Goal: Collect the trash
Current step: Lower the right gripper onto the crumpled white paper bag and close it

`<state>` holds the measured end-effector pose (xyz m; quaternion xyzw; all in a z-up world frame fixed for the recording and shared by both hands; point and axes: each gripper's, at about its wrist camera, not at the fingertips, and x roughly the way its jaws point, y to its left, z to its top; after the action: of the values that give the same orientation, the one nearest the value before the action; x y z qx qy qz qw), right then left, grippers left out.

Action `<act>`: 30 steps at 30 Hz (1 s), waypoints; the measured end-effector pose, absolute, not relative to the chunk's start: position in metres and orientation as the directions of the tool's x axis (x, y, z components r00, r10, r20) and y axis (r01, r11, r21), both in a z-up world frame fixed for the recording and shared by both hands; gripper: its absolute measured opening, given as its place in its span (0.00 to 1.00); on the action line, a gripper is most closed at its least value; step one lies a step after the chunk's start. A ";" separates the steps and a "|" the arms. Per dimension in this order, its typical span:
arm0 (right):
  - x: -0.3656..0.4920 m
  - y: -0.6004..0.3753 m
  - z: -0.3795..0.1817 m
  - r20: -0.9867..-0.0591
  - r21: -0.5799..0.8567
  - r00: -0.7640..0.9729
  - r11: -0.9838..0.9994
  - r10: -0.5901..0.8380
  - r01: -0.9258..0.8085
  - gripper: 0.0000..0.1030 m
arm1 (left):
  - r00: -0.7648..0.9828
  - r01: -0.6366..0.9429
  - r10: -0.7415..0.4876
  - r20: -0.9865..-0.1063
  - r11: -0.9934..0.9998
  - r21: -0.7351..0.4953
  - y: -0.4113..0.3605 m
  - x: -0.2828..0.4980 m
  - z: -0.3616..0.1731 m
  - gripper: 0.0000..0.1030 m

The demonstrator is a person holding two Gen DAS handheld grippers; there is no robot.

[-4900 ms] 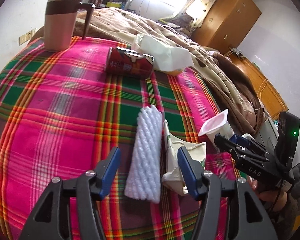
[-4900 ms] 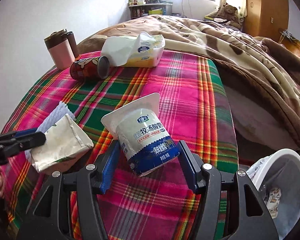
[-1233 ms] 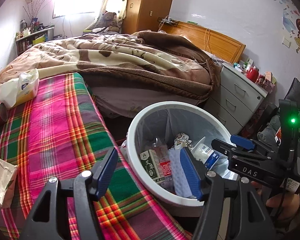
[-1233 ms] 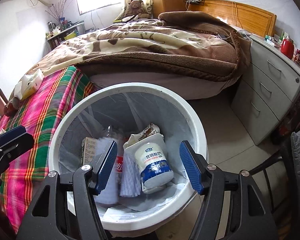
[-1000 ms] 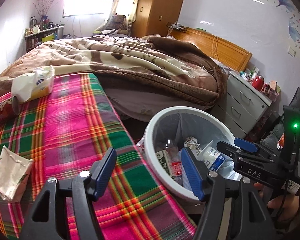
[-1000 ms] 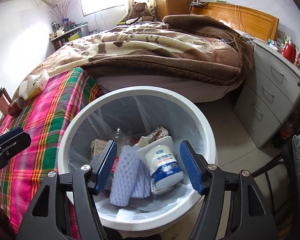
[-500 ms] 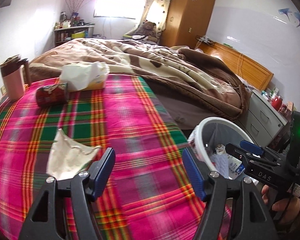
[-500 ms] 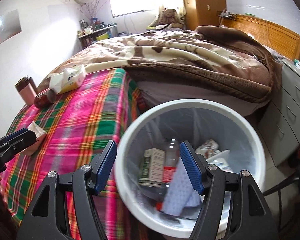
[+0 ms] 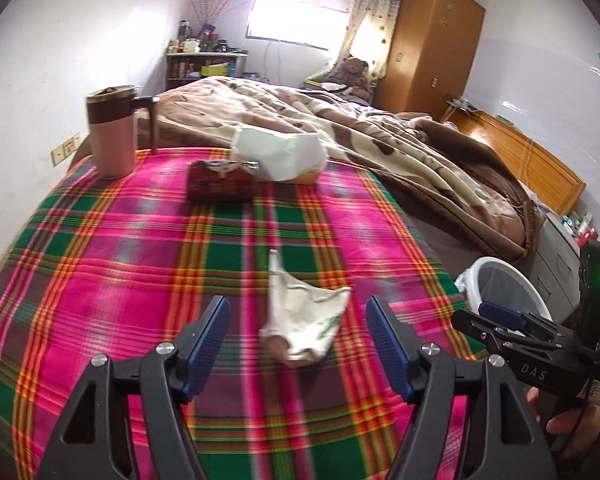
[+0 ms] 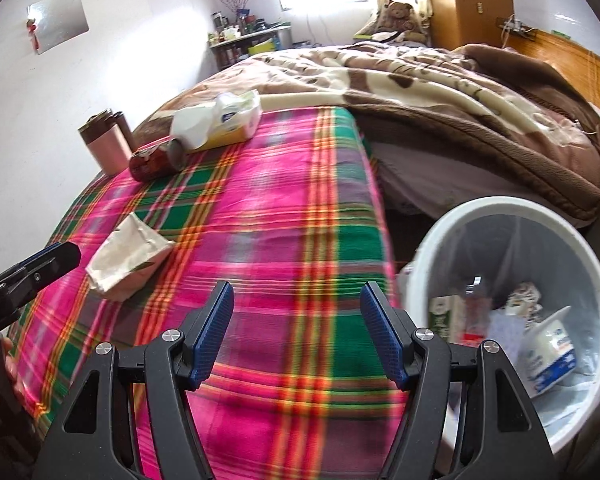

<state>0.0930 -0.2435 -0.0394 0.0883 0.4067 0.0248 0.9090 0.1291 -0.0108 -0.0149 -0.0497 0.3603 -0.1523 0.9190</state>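
Observation:
A crumpled cream paper carton (image 9: 304,320) lies on the plaid cloth (image 9: 100,260), just ahead of my left gripper (image 9: 298,344), which is open with its pads clear of the carton. A red can (image 9: 222,184) lies on its side farther back. My right gripper (image 10: 296,332) is open and empty over the cloth's near edge. Beside it on the right stands the white bin (image 10: 500,216), holding a yogurt cup (image 10: 552,352), a milk carton (image 10: 446,316) and other scraps. The right wrist view also shows the crumpled carton (image 10: 128,256) and the can (image 10: 156,162).
A pink and brown lidded mug (image 9: 112,132) and a tissue pack (image 9: 280,154) stand at the cloth's far end. A bed with a brown blanket (image 9: 400,152) lies behind. Grey drawers (image 9: 560,264) are past the bin (image 9: 504,288).
Both grippers swung left, away from the bin and back over the plaid cloth. The crumpled carton now lies between the left gripper's fingers; the bin has slid to the right edge.

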 end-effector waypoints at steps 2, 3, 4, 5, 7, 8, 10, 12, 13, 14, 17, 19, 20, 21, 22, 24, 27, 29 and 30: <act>0.097 -0.234 -0.041 -0.739 0.203 0.658 0.979 0.143 0.015 0.65 | 0.698 0.237 -0.305 -0.647 0.952 -0.194 0.001 0.130 -0.015 0.72; 0.100 -0.229 -0.042 -0.740 0.220 0.653 0.976 0.162 0.007 0.65 | 0.700 0.231 -0.298 -0.649 0.955 -0.189 0.006 0.131 -0.016 0.72; 0.103 -0.223 -0.043 -0.739 0.242 0.647 0.970 0.188 -0.006 0.65 | 0.699 0.220 -0.288 -0.655 0.957 -0.187 0.011 0.134 -0.017 0.72; 0.106 -0.216 -0.045 -0.740 0.252 0.642 0.968 0.202 -0.014 0.65 | 0.696 0.218 -0.290 -0.657 0.957 -0.191 0.016 0.136 -0.018 0.72; 0.111 -0.204 -0.047 -0.745 0.257 0.630 0.966 0.218 -0.030 0.65 | 0.694 0.210 -0.290 -0.659 0.957 -0.200 0.024 0.140 -0.019 0.72; 0.113 -0.199 -0.048 -0.749 0.255 0.625 0.966 0.221 -0.036 0.65 | 0.695 0.205 -0.286 -0.660 0.958 -0.199 0.028 0.141 -0.020 0.72; 0.119 -0.189 -0.050 -0.755 0.264 0.611 0.963 0.237 -0.047 0.65 | 0.698 0.203 -0.281 -0.659 0.960 -0.194 0.033 0.146 -0.020 0.72; 0.124 -0.182 -0.052 -0.752 0.297 0.604 0.954 0.263 -0.046 0.65 | 0.697 0.203 -0.283 -0.659 0.959 -0.197 0.038 0.152 -0.020 0.72; 0.127 -0.180 -0.052 -0.752 0.311 0.599 0.949 0.275 -0.044 0.65 | 0.696 0.207 -0.291 -0.657 0.957 -0.204 0.041 0.155 -0.020 0.72; 0.130 -0.177 -0.053 -0.752 0.329 0.592 0.943 0.289 -0.042 0.65 | 0.695 0.205 -0.292 -0.657 0.957 -0.207 0.043 0.159 -0.020 0.72; 0.139 -0.167 -0.057 -0.754 0.366 0.570 0.929 0.328 -0.051 0.65 | 0.690 0.207 -0.291 -0.662 0.957 -0.206 0.048 0.172 -0.021 0.72; 0.143 -0.161 -0.059 -0.755 0.382 0.559 0.923 0.342 -0.050 0.65 | 0.682 0.213 -0.302 -0.666 0.953 -0.214 0.050 0.182 -0.021 0.72; 0.145 -0.159 -0.059 -0.756 0.386 0.555 0.921 0.346 -0.048 0.58 | 0.678 0.219 -0.310 -0.666 0.951 -0.219 0.050 0.187 -0.021 0.72; 0.147 -0.156 -0.059 -0.757 0.389 0.551 0.920 0.350 -0.050 0.52 | 0.673 0.225 -0.317 -0.668 0.949 -0.223 0.050 0.193 -0.022 0.72; 0.150 -0.153 -0.060 -0.761 0.388 0.546 0.920 0.350 -0.050 0.41 | 0.668 0.229 -0.321 -0.672 0.947 -0.225 0.050 0.198 -0.023 0.72; 0.154 -0.150 -0.062 -0.766 0.392 0.536 0.919 0.355 -0.047 0.35 | 0.663 0.233 -0.329 -0.673 0.944 -0.233 0.051 0.208 -0.023 0.72; 0.159 -0.147 -0.064 -0.771 0.396 0.524 0.917 0.363 -0.052 0.19 | 0.652 0.237 -0.330 -0.683 0.944 -0.230 0.052 0.225 -0.025 0.72; 0.162 -0.145 -0.064 -0.771 0.395 0.518 0.916 0.369 -0.065 0.10 | 0.647 0.243 -0.328 -0.688 0.944 -0.222 0.051 0.235 -0.027 0.72; 0.163 -0.146 -0.064 -0.772 0.393 0.518 0.917 0.369 -0.067 0.10 | 0.646 0.247 -0.329 -0.689 0.944 -0.220 0.051 0.240 -0.027 0.72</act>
<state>0.1633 -0.1459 -0.0642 0.1591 0.4741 0.1271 0.8566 0.2395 0.0511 -0.0267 -0.0530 0.3897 -0.1591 0.9056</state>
